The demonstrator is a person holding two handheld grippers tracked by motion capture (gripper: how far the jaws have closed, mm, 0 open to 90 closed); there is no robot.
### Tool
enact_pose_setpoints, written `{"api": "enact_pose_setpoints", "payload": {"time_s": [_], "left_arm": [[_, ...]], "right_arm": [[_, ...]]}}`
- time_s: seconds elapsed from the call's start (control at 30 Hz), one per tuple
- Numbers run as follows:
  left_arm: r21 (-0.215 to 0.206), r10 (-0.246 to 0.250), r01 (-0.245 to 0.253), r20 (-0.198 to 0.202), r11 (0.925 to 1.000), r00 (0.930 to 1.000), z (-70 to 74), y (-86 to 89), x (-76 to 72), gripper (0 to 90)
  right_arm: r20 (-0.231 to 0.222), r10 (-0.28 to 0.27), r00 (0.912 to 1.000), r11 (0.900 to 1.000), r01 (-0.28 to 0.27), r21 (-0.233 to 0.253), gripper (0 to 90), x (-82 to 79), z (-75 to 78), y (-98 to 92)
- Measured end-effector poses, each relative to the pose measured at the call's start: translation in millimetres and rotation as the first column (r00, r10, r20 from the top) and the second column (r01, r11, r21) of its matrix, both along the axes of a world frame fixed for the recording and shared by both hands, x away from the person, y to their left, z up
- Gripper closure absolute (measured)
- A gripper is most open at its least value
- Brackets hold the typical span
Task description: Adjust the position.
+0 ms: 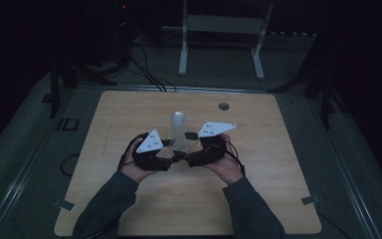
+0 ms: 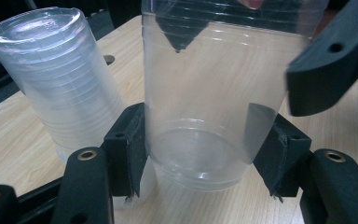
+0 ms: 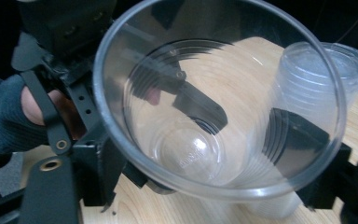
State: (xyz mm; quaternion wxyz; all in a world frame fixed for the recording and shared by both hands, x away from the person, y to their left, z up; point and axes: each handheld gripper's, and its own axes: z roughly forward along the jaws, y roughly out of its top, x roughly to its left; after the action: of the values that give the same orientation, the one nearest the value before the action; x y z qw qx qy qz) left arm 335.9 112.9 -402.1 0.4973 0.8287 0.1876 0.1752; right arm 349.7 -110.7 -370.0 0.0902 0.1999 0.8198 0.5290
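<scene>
A clear plastic cup point(image 2: 205, 93) hangs just above the wooden table point(image 1: 258, 199) between both grippers. My left gripper point(image 2: 198, 140) is shut on its lower wall near the base. My right gripper point(image 3: 205, 158) is shut on the same cup point(image 3: 200, 93) nearer the wide rim, its camera looking into the mouth. Whether more cups are nested inside I cannot tell. A stack of upside-down clear cups point(image 1: 179, 127) stands right behind the two grippers, at the left in the left gripper view point(image 2: 60, 79) and at the right in the right gripper view point(image 3: 317, 74).
A round cable hole point(image 1: 223, 106) sits near the table's far edge. Beyond the table a white metal frame point(image 1: 219, 25) stands on the floor, with dark cables point(image 1: 144, 69) to its left. Bare tabletop surrounds the hands.
</scene>
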Motion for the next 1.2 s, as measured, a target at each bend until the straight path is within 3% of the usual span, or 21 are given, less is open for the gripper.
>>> {"api": "enact_pose_setpoints", "payload": {"time_s": [0.5,0.73,0.93,1.2], "left_arm": [[-0.054,-0.008,0.008,-0.006,0.9985,1.0,1.0,3.2,-0.5,40.8],[-0.087,-0.01,0.008,-0.018,0.9962,0.9998,-0.1,3.9,0.0,40.8],[-0.12,-0.016,0.012,-0.028,0.9928,0.9995,-0.8,4.8,0.5,40.8],[-0.163,-0.037,0.028,-0.05,0.9863,0.9981,-3.9,4.0,1.3,40.8]], "right_arm": [[-0.034,0.016,0.9993,0.994,-0.012,0.112,14.9,1.9,-2.8,-5.7],[-0.023,0.014,0.9996,0.987,-0.01,0.16,12.3,1.7,-1.7,-7.3],[-0.016,-0.003,0.9999,0.985,0.005,0.175,14.0,2.0,-1.5,-6.9],[-0.01,0.006,0.9999,0.97,-0.003,0.245,15.1,2.6,-0.4,-7.3]]}}
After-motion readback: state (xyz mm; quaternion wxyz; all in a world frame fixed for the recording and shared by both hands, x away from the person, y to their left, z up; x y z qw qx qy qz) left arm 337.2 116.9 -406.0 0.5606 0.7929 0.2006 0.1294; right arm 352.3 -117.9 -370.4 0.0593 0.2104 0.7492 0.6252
